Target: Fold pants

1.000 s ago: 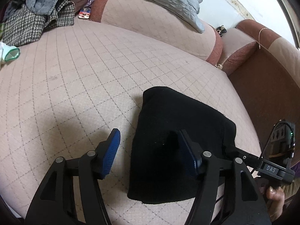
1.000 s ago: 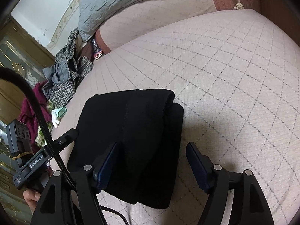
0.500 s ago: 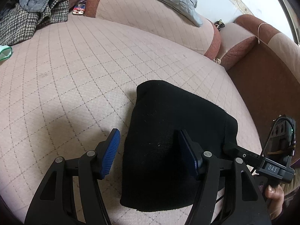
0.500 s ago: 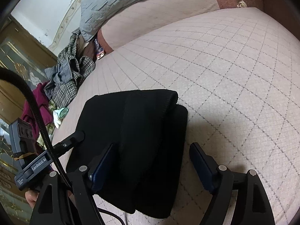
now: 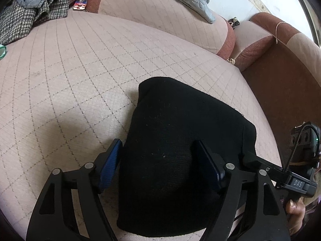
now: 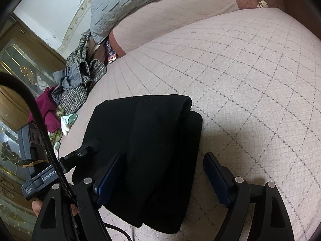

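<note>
Nearest to us, both grippers hang with their jaws spread over the black pants (image 5: pixel 180 150), which lie as a compact folded bundle on the pink quilted sofa seat (image 5: pixel 70 84). Our left gripper (image 5: pixel 160 160) has just been opening wider: the bundle's left half shows between its blue pads, and as far as we can tell neither pad presses on the cloth. Our right gripper (image 6: pixel 162 172) stands open too, its jaws having just been opening slightly; its left finger is over the cloth while its right finger is over bare cushion just beside the bundle's right edge. So the pants lie directly ahead of and below both tools, long axis running away from us, neither hand clearly nearer. We judge the folding essentially done, and any coming move is likely a retreat or a small tidy. The right wrist view shows what the left one hides: a thick rolled upper layer resting on a wider lower layer at the right side. Farther off, the left view alone shows the brown armrest (image 5: pixel 280 92); a heap of checked clothes (image 6: pixel 80 84) and a grey quilted cover (image 6: pixel 128 6) lie at the back.
</note>
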A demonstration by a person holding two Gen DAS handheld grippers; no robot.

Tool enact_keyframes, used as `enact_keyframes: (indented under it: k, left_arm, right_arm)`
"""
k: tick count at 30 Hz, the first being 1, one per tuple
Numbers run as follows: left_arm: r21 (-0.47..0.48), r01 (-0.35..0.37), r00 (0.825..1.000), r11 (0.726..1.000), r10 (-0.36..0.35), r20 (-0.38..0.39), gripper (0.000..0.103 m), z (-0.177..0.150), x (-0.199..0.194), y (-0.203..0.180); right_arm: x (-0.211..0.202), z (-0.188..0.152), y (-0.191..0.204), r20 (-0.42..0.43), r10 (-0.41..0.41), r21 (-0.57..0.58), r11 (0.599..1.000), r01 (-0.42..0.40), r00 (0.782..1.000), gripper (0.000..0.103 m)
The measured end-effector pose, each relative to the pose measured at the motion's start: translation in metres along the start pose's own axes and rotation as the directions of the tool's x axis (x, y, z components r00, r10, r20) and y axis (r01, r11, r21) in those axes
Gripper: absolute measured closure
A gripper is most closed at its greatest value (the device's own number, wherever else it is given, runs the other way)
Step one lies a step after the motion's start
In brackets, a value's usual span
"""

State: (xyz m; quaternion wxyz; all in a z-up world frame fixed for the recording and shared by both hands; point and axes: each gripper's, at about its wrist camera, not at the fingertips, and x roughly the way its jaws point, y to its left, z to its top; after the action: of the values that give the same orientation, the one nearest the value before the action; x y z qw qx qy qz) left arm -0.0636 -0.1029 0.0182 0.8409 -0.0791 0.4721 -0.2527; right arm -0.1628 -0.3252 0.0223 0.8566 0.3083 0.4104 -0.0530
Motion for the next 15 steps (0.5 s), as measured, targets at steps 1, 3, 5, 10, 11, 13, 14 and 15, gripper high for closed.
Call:
enact_keyframes:
  k: [1, 3, 5, 10, 11, 13, 14, 15]
  left_arm:
    - [-0.004, 0.004, 1.0, 1.0, -0.004, -0.002, 0.025, 0.0, 0.0, 0.001]
    - [-0.008, 0.008, 1.0, 1.0, -0.008, -0.004, 0.025, 0.0, 0.001, 0.001]
    - [-0.002, 0.007, 1.0, 1.0, -0.007, -0.002, 0.025, 0.0, 0.001, 0.0]
    - [0.0, 0.015, 1.0, 1.0, -0.015, 0.006, 0.023, -0.001, 0.004, 0.0]
    - [0.003, 0.014, 1.0, 1.0, -0.014, 0.008, 0.023, -0.001, 0.004, 0.0]
    - [0.011, 0.012, 1.0, 1.0, -0.012, 0.01, 0.023, -0.001, 0.005, -0.001]
    - [0.013, 0.012, 1.0, 1.0, -0.012, 0.01, 0.023, -0.001, 0.006, -0.001]
    - [0.013, 0.015, 1.0, 1.0, -0.015, 0.01, 0.023, 0.0, 0.006, -0.001]
  right_arm:
    - [-0.001, 0.001, 0.0, -0.004, 0.002, 0.003, 1.0, -0.002, 1.0, 0.022]
    - [-0.005, 0.001, -0.003, 0.001, 0.01, 0.027, 1.0, -0.01, 1.0, 0.023]
    - [-0.009, 0.0, -0.005, 0.013, 0.009, 0.041, 0.999, -0.01, 1.0, 0.023]
    - [-0.009, 0.0, -0.012, 0.005, 0.033, 0.073, 0.997, -0.033, 0.999, 0.022]
    - [-0.007, 0.001, -0.01, -0.002, 0.031, 0.059, 0.998, -0.031, 1.0, 0.022]
    - [-0.003, 0.004, -0.006, -0.018, 0.024, 0.018, 1.0, -0.024, 1.0, 0.022]
    - [-0.001, 0.006, -0.005, -0.023, 0.024, 0.004, 1.0, -0.024, 0.999, 0.022]
    - [0.002, 0.007, -0.003, -0.025, 0.028, -0.01, 1.0, -0.028, 0.999, 0.022]
